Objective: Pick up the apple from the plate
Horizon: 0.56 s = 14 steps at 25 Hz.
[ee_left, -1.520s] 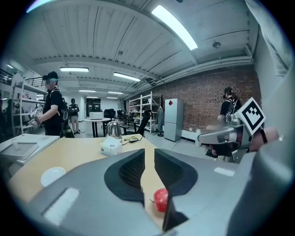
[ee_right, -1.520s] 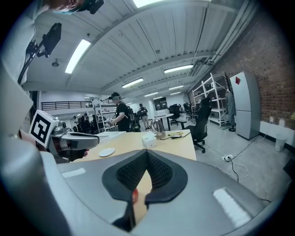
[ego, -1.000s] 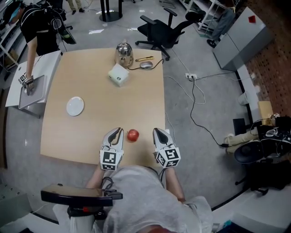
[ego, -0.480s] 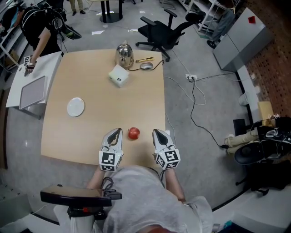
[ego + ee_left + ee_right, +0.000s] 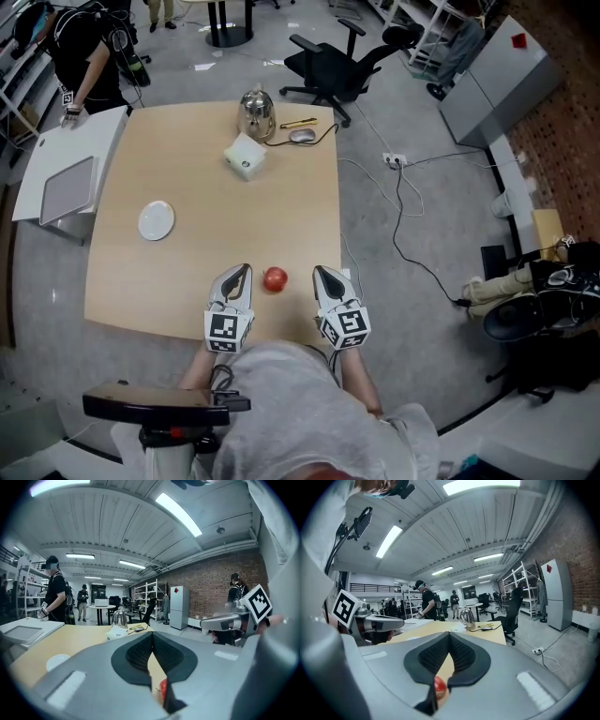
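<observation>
Meanwhile, at the near edge of the wooden table (image 5: 187,169), a red apple (image 5: 275,278) sits on bare wood between a person's two hand-held grippers, and not on the white plate (image 5: 156,221), which lies empty and well apart, up the table to the left. The left gripper (image 5: 246,269) and the right gripper (image 5: 319,271) point away from the person, side by side, each with its jaws clenched tip to tip on nothing. The apple rests in the lane between them, about level with their tips and a little closer to the left one. Each gripper's own camera catches it only as a red sliver low in the frame, off to the inner side: right of the left jaws (image 5: 162,688), left of the right jaws (image 5: 439,685). Being round, the fruit offers no long axis to line up on. Either gripper would, by my reckoning, have to part its jaws and swing inward to take it. An apple off the plate fits fruit already lifted and set down as well as fruit that never lay there.
</observation>
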Available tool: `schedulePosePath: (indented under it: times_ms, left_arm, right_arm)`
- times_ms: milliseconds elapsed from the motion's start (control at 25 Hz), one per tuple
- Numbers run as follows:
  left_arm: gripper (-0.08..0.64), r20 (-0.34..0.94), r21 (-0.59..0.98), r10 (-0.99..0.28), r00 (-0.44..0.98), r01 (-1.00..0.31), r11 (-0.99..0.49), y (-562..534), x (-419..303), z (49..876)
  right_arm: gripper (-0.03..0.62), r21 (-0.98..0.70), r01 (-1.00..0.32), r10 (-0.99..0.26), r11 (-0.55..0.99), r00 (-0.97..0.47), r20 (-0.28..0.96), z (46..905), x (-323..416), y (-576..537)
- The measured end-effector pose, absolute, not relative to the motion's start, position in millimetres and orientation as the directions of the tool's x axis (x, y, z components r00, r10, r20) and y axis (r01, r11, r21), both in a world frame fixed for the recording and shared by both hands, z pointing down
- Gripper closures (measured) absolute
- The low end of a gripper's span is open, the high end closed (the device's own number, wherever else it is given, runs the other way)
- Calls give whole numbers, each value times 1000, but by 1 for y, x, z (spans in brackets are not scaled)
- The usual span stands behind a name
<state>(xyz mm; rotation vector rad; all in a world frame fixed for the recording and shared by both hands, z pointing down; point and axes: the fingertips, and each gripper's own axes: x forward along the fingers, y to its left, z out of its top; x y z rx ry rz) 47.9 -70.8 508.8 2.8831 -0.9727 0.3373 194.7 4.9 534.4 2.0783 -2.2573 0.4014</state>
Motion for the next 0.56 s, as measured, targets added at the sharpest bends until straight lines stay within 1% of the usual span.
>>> schedulePosePath:
  times_ms: [560]
  left_arm:
    - [540,243,15,-584,774,-605,-796,-69,46,513]
  right_arm:
    - [586,-160,-985,-971,67,-101,215,538,194,4]
